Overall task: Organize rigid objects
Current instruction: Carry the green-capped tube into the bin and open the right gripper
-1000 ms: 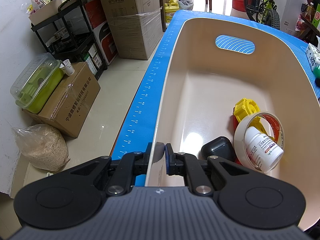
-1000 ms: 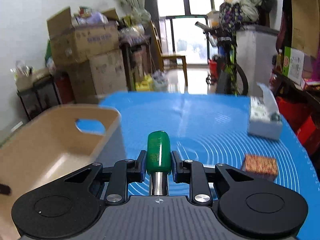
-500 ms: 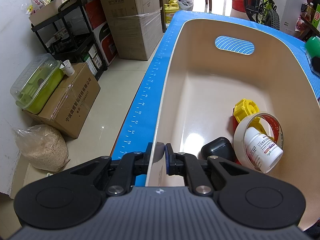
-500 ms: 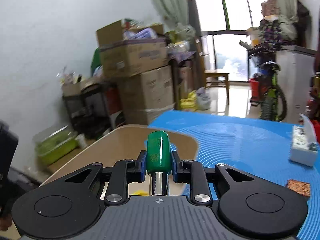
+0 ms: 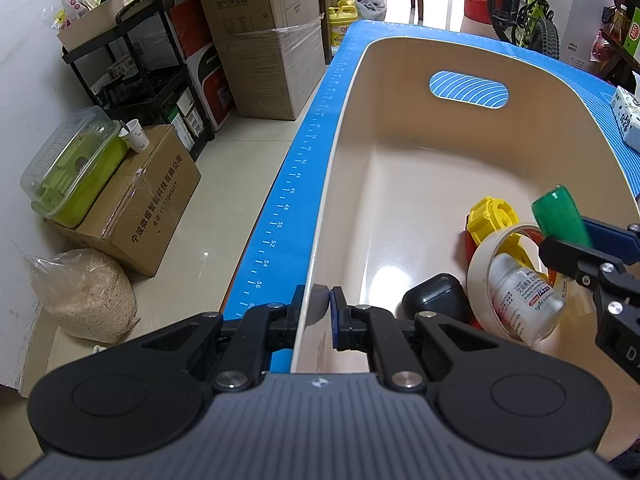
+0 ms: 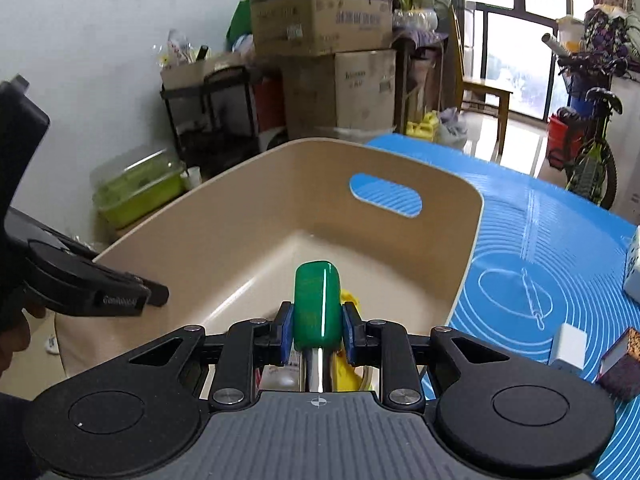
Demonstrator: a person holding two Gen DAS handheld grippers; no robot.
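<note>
A beige plastic bin (image 5: 352, 128) stands on the blue mat (image 5: 296, 184). My left gripper (image 5: 316, 312) is shut on the bin's near left rim. The bin holds a yellow toy part (image 5: 492, 216), a roll of tape (image 5: 480, 268) around a white pill bottle (image 5: 524, 300), and a black case (image 5: 436, 300). My right gripper (image 6: 318, 330) is shut on a green-handled tool (image 6: 317, 310) with a metal shaft, held over the bin's inside (image 6: 280, 248). The tool also shows at the right of the left wrist view (image 5: 560, 218).
On the mat right of the bin lie a tissue box (image 5: 626, 116), a small white block (image 6: 568, 346) and a patterned box (image 6: 622, 360). Cardboard boxes (image 5: 264, 36), a black rack (image 5: 132, 76) and a rice bag (image 5: 80, 292) stand on the floor left of the table.
My right gripper has carried the green-handled tool from over the mat to above the inside of the bin, over the tape roll. My left gripper has kept its hold on the rim.
</note>
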